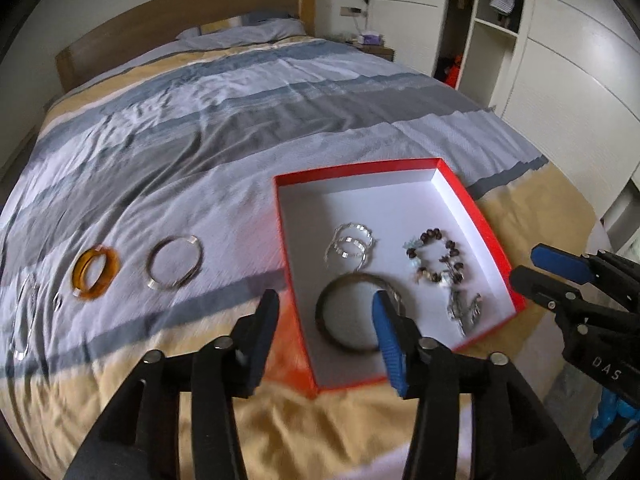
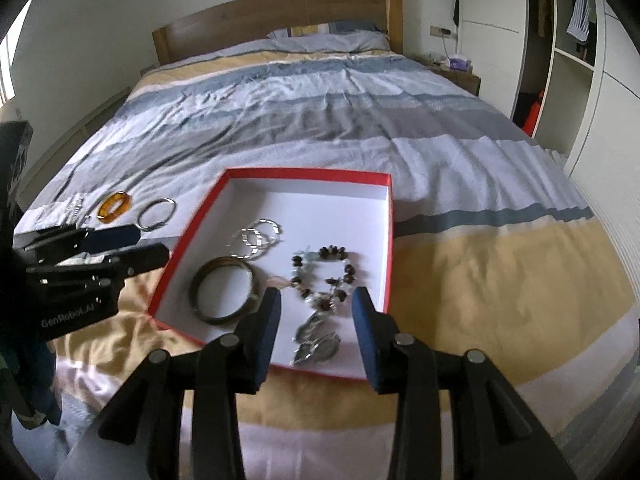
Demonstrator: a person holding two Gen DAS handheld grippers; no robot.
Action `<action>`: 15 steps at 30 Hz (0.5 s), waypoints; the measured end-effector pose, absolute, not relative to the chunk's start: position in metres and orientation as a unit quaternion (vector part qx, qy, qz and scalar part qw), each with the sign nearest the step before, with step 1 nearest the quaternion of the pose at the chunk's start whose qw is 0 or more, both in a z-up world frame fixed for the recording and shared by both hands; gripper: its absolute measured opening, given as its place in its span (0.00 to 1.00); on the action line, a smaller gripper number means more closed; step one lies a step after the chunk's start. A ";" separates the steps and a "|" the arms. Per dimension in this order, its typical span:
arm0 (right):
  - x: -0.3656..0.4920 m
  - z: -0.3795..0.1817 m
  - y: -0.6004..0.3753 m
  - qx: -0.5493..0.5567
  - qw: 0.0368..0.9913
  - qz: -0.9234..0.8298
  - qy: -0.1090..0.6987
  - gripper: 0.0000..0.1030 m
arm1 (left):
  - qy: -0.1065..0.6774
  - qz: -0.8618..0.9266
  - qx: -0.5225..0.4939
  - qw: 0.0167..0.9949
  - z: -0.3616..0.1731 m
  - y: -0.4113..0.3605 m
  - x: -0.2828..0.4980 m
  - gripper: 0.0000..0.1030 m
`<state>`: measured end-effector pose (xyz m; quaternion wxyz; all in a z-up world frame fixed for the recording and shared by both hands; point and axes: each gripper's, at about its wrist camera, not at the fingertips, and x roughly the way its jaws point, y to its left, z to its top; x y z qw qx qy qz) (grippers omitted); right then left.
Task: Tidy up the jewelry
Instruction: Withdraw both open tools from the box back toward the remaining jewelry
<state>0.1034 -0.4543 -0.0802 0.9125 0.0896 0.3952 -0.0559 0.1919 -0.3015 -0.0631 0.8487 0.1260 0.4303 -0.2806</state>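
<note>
A shallow red cardboard box with a white inside [image 1: 478, 224] is set on the striped bed cover [image 1: 200, 128] as the collecting place, and a dark bangle [image 1: 332, 332], silver hoops [image 1: 352, 246], a brown beaded bracelet [image 1: 440, 256] and a silver leaf piece [image 1: 466, 308] are already laid apart in it. The left gripper [image 1: 326, 312] and the right gripper [image 2: 316, 306] are both held open and empty above the box. An amber resin bangle [image 1: 96, 272] and a thin silver bangle [image 1: 174, 262] are left on the cover beside the box, judged next to be gathered.

The shallow red-rimmed cardboard box [image 2: 390, 240] lies on the striped quilt [image 2: 320, 112] near the foot of the bed. Inside the box, the dark round bangle [image 2: 222, 292] sits at the near left, the thin silver hoop bracelets [image 2: 256, 238] just behind it, the brown beaded bracelet [image 2: 324, 272] to their right, and the silver leaf-shaped pendant [image 2: 316, 340] at the near edge. Left of the box, on the quilt, lie a thin silver bangle [image 1: 174, 264], then an amber ring-shaped bangle [image 1: 95, 272] farther left, then a silver chain [image 1: 26, 320] farthest left.
</note>
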 end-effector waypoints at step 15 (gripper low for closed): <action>0.029 -0.024 -0.414 0.102 0.928 -0.045 0.355 0.35 | 0.369 -0.234 0.134 0.890 0.001 -0.233 0.095 0.72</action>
